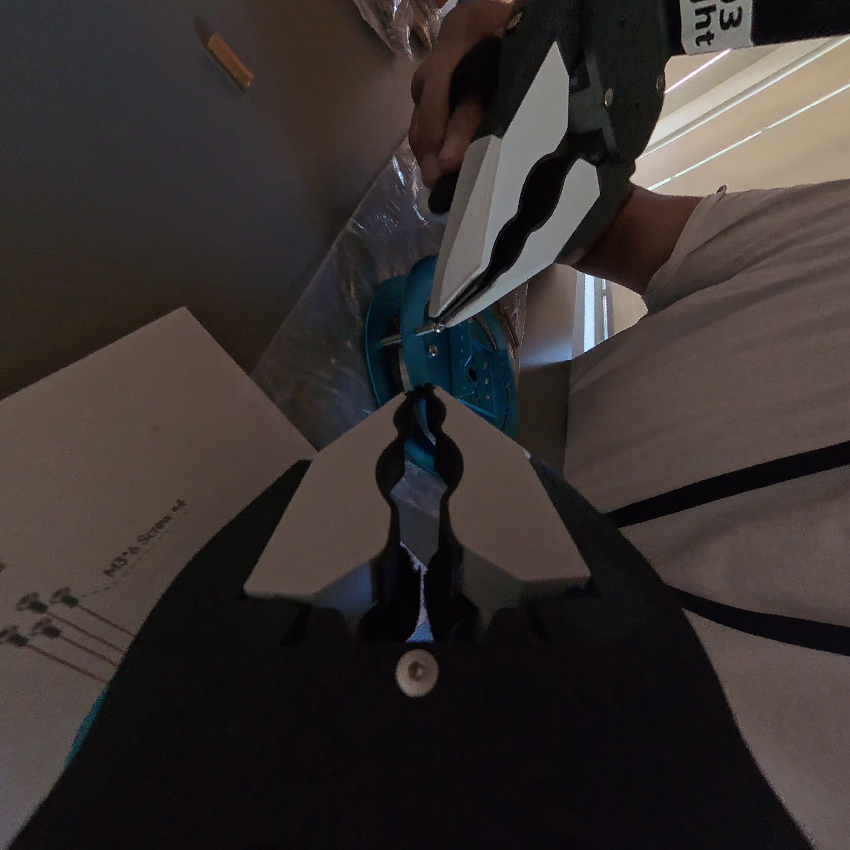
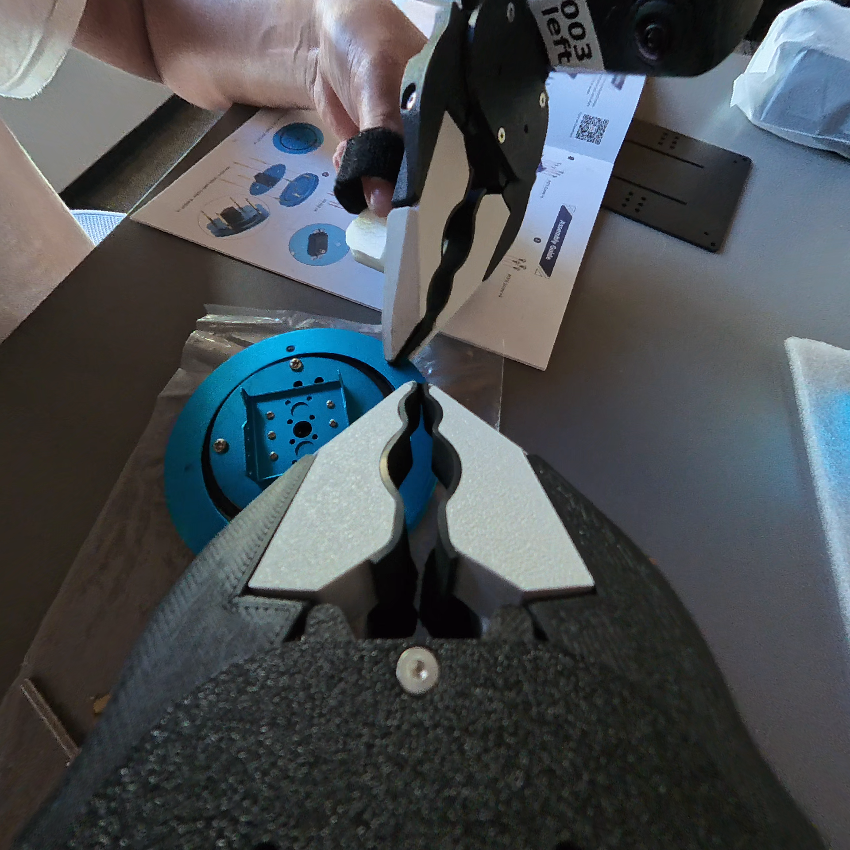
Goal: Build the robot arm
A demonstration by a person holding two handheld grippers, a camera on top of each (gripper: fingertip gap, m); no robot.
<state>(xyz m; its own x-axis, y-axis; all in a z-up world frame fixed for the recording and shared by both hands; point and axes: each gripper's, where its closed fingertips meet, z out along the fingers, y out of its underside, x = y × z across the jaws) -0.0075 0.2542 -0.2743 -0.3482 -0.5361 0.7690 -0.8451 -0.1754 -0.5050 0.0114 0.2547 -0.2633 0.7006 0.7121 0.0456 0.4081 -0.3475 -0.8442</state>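
Left gripper [image 2: 399, 356] pinching blue disc [image 2: 294, 441] rim; right gripper [image 1: 437, 322] clamped on small screw [image 1: 427, 328] above it, over plastic bag [image 2: 138, 529].

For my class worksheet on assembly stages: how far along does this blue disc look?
Done: the square bracket sits on the blue disc, with two seated screws. In hand: the left hand-held gripper pinches the disc's rim; the right hand-held gripper holds a loose screw. Left: that screw is not yet in.

surface: grey tabletop [image 2: 644, 460] | ceiling: pale with light strips [image 1: 736, 92] | window: bright [image 1: 593, 313]
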